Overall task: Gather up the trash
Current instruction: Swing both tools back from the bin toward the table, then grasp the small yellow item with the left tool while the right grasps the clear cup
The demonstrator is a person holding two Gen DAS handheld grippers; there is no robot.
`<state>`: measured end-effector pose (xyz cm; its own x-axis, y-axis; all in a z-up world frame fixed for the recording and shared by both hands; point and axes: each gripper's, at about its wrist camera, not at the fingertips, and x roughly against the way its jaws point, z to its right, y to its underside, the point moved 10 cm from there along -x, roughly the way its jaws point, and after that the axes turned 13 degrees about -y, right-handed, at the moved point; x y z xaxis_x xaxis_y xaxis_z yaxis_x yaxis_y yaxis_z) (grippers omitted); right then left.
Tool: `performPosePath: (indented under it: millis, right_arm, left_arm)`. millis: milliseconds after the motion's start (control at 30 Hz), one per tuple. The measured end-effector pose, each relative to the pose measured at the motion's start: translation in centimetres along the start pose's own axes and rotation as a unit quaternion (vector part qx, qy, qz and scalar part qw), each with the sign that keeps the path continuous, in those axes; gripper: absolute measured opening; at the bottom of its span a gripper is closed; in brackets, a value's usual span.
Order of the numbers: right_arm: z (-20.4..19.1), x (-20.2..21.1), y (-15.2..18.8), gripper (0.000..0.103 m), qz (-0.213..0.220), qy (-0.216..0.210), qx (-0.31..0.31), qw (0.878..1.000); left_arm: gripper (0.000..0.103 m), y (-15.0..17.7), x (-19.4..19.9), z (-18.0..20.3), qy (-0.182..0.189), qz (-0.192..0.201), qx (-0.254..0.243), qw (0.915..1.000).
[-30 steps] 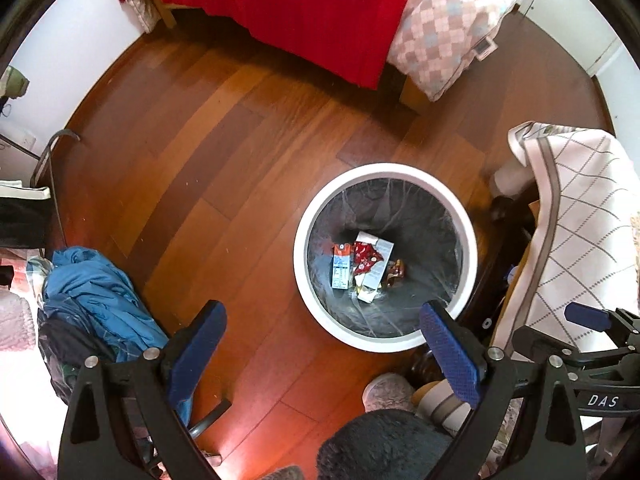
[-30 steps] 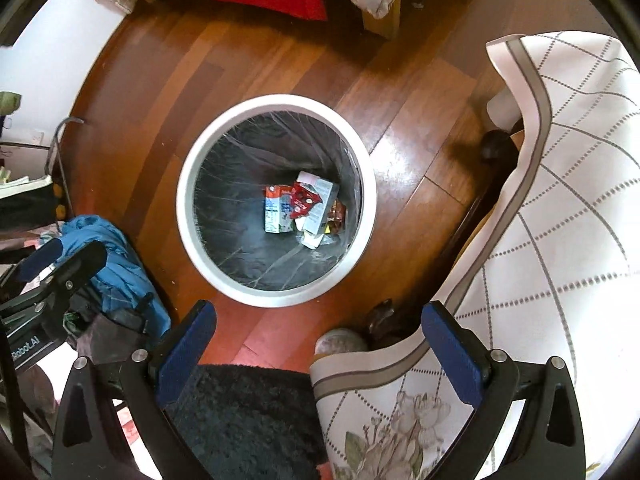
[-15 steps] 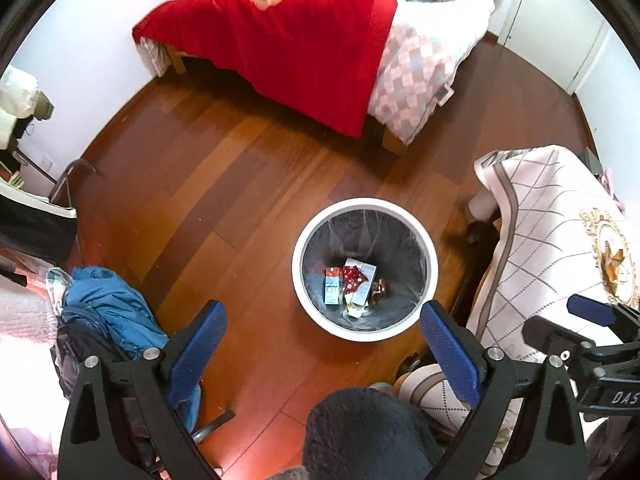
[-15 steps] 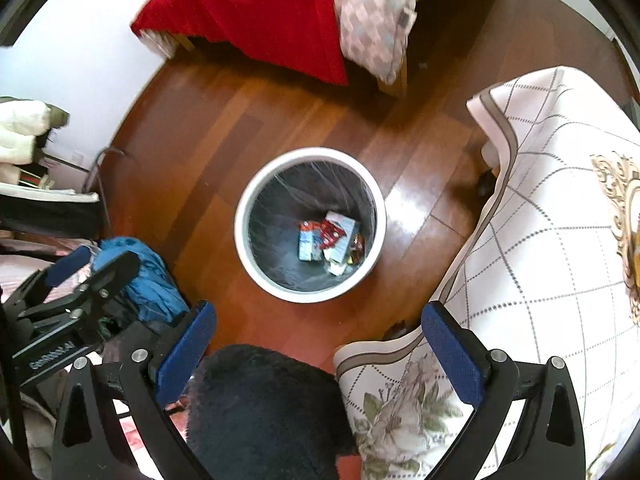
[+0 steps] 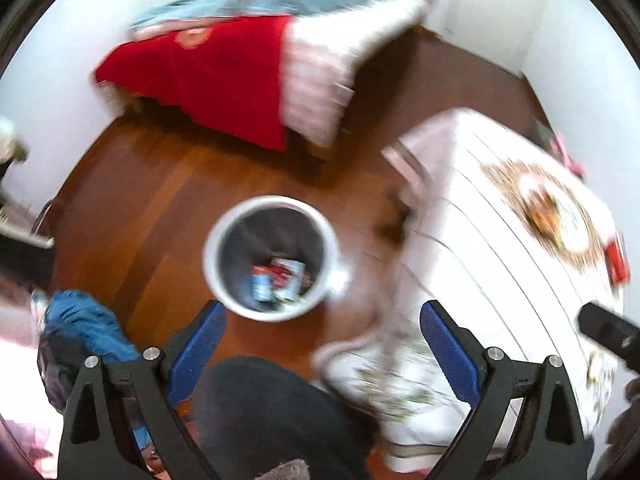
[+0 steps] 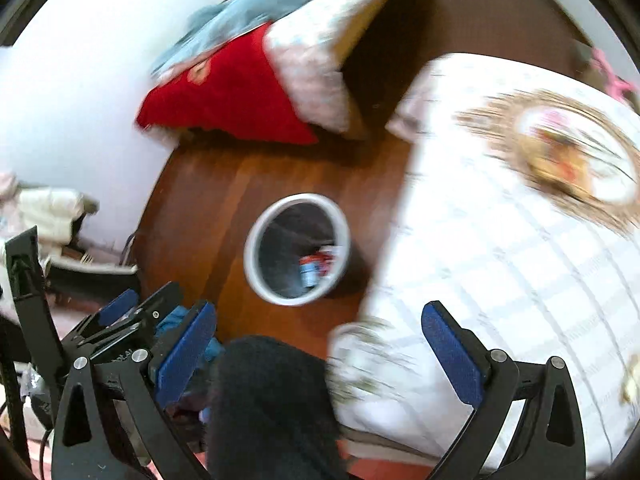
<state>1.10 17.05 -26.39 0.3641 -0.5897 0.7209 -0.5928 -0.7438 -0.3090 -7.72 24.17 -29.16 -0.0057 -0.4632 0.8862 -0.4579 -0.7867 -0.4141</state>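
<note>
A white round trash bin (image 5: pixel 212 264) stands on the wooden floor, far below both grippers; it also shows in the right wrist view (image 6: pixel 250 256). Inside lie a blue carton (image 5: pixel 262 282) and red and white wrappers (image 5: pixel 286 274), also seen in the right wrist view (image 6: pixel 310 270). My left gripper (image 5: pixel 322 344) is open and empty, high above the floor. My right gripper (image 6: pixel 318 344) is open and empty, also high up. A red item (image 5: pixel 616 260) lies on the tablecloth at the right. Both views are blurred by motion.
A table with a white checked cloth (image 5: pixel 500 248) is to the right of the bin, also in the right wrist view (image 6: pixel 520 240). A bed with a red blanket (image 5: pixel 224 72) stands at the back. Blue clothes (image 5: pixel 84 328) lie at the left. The person's dark-clad body (image 5: pixel 272 412) is below.
Both grippers have risen well above the bin, which looks smaller now. More of the bed and table top has come into view. Both grippers stay open and empty.
</note>
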Motion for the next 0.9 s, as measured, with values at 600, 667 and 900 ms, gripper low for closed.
performPosePath:
  millis: [600,667,900]
  right_arm:
    - [37.2,19.6,9.2,0.071,0.117,0.168,-0.244,0.948]
    - [38.1,18.9,8.8,0.064,0.117,0.159,-0.241,0.95]
    - [38.4,18.0,9.0,0.043,0.123,0.147,-0.223,0.956]
  left_arm:
    - [0.099,6.4,-2.5,28.2,0.027,-0.022,-0.208,0.9774]
    - [0.099,6.4,-2.4,28.7,0.024,-0.025,-0.21,0.977]
    - [0.099,8.0,0.4,32.5,0.071,-0.023,-0.224,0.9718]
